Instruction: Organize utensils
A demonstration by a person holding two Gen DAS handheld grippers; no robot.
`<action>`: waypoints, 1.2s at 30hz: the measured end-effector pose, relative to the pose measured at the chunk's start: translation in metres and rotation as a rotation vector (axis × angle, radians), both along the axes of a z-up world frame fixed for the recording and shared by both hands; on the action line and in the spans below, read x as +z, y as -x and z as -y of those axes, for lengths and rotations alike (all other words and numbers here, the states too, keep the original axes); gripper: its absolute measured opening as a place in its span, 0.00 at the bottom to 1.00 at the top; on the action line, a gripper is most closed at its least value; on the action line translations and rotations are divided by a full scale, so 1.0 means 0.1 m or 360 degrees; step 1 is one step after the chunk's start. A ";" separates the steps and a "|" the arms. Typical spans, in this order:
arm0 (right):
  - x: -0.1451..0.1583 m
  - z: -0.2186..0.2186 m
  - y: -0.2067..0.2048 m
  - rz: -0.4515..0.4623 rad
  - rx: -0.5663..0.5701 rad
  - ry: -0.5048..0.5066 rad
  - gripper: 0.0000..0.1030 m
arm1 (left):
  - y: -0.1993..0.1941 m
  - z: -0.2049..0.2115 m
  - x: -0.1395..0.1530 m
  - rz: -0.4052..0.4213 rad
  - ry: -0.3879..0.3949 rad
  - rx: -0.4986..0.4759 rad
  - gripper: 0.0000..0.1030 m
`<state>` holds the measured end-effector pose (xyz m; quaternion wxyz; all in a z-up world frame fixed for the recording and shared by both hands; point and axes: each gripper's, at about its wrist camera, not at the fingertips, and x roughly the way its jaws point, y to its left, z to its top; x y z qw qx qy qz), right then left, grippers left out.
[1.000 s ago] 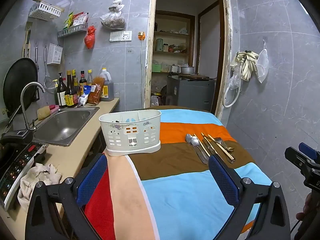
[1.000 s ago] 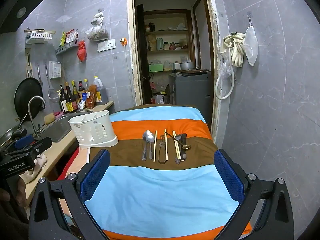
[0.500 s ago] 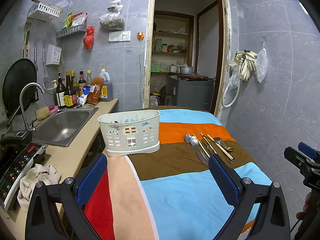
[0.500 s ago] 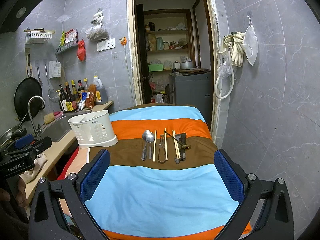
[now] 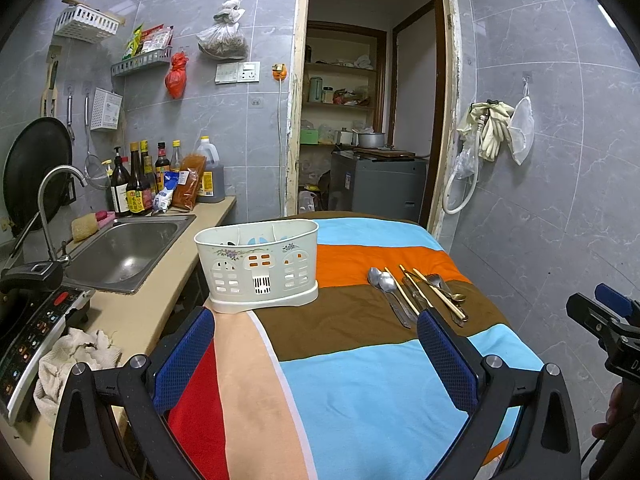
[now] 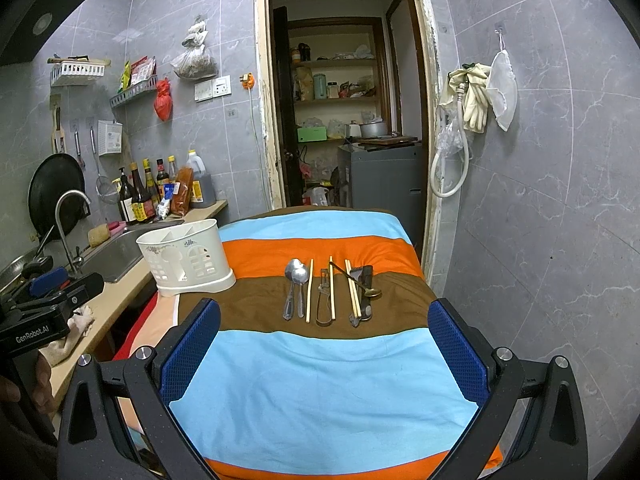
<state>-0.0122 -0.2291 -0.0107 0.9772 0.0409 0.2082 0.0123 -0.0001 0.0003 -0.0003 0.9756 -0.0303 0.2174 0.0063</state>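
A white plastic utensil caddy [image 5: 259, 266] [image 6: 184, 258] stands at the left edge of a table under a striped cloth [image 5: 360, 368] [image 6: 320, 376]. A row of utensils lies on the brown stripe: two steel spoons [image 6: 295, 286] [image 5: 386, 290], wooden chopsticks [image 6: 331, 288] [image 5: 438, 292], forks [image 6: 324, 300] and a small gold spoon [image 6: 362, 284]. My left gripper [image 5: 316, 344] is open and empty, hovering in front of the caddy. My right gripper [image 6: 324, 340] is open and empty, just short of the utensil row.
A counter with a steel sink [image 5: 124, 244], faucet, sauce bottles [image 5: 140, 184], a cloth rag [image 5: 72, 360] and a cooker panel [image 5: 28, 328] runs along the left. A tiled wall closes the right side. A doorway [image 6: 344, 120] opens behind the table.
Both views have shifted very slightly; the grippers stay open and empty. Nothing on the table has moved.
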 end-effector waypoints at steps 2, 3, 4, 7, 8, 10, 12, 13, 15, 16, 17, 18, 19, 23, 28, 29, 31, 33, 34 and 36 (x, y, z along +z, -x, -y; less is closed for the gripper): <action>0.00 0.00 0.00 -0.0001 0.0000 0.0000 0.99 | 0.00 0.00 0.00 -0.0002 0.0002 0.0000 0.99; 0.00 0.00 0.00 0.0000 0.0001 0.0000 0.99 | 0.00 0.00 0.00 -0.0001 0.0001 0.0000 0.99; 0.00 0.00 0.00 0.0000 0.0002 0.0000 0.99 | 0.00 0.00 0.00 -0.0001 0.0001 0.0000 0.99; 0.00 0.00 0.00 -0.0003 -0.0001 0.0002 0.99 | 0.00 0.00 0.00 -0.0001 0.0001 -0.0001 0.99; 0.00 0.00 0.00 -0.0003 -0.0001 0.0002 0.99 | 0.00 0.00 0.00 -0.0002 0.0001 0.0000 0.99; 0.00 0.00 0.00 0.0000 -0.0002 0.0001 0.99 | 0.00 0.00 0.00 -0.0002 0.0001 -0.0001 0.99; 0.00 0.00 -0.01 -0.0002 -0.0001 0.0002 0.99 | 0.00 0.00 0.00 -0.0001 0.0001 -0.0001 0.99; 0.00 0.00 -0.01 -0.0003 0.0000 0.0001 0.99 | 0.00 0.00 0.00 -0.0001 0.0001 -0.0001 0.99; 0.00 0.00 -0.01 -0.0002 0.0000 0.0002 0.99 | 0.00 0.00 0.00 -0.0001 0.0001 -0.0001 0.99; 0.00 0.00 -0.01 -0.0003 0.0000 0.0002 0.99 | 0.00 0.00 0.00 -0.0001 0.0001 0.0000 0.99; 0.00 -0.01 -0.01 -0.0003 0.0000 0.0002 0.99 | 0.00 0.00 0.00 -0.0001 0.0001 -0.0001 0.99; 0.00 -0.01 -0.01 -0.0003 -0.0001 0.0002 0.99 | 0.00 0.00 0.00 -0.0001 0.0002 -0.0001 0.99; 0.00 -0.01 -0.01 -0.0002 -0.0001 0.0002 0.99 | 0.00 0.00 0.00 -0.0002 0.0002 0.0000 0.99; 0.00 -0.01 -0.01 -0.0003 0.0000 0.0003 0.99 | 0.00 0.00 0.00 -0.0002 0.0001 0.0000 0.99; -0.01 -0.01 -0.01 -0.0004 0.0000 0.0004 0.99 | 0.00 0.00 0.00 -0.0003 0.0002 -0.0001 0.99; -0.01 -0.01 -0.01 -0.0005 0.0001 0.0004 0.99 | 0.00 0.00 0.00 -0.0002 0.0001 0.0000 0.99; -0.01 -0.01 -0.01 -0.0007 0.0000 0.0004 0.99 | 0.00 0.00 0.00 -0.0004 0.0000 -0.0002 0.99; -0.01 -0.01 -0.01 -0.0005 0.0000 0.0004 0.99 | 0.00 0.00 0.00 -0.0005 0.0001 -0.0002 0.99; -0.01 -0.01 -0.02 -0.0006 0.0000 0.0005 0.99 | -0.01 0.06 0.03 -0.0005 0.0001 -0.0001 0.99; -0.01 -0.01 -0.01 -0.0005 0.0001 0.0004 0.99 | -0.01 0.06 0.03 -0.0006 0.0001 -0.0001 0.99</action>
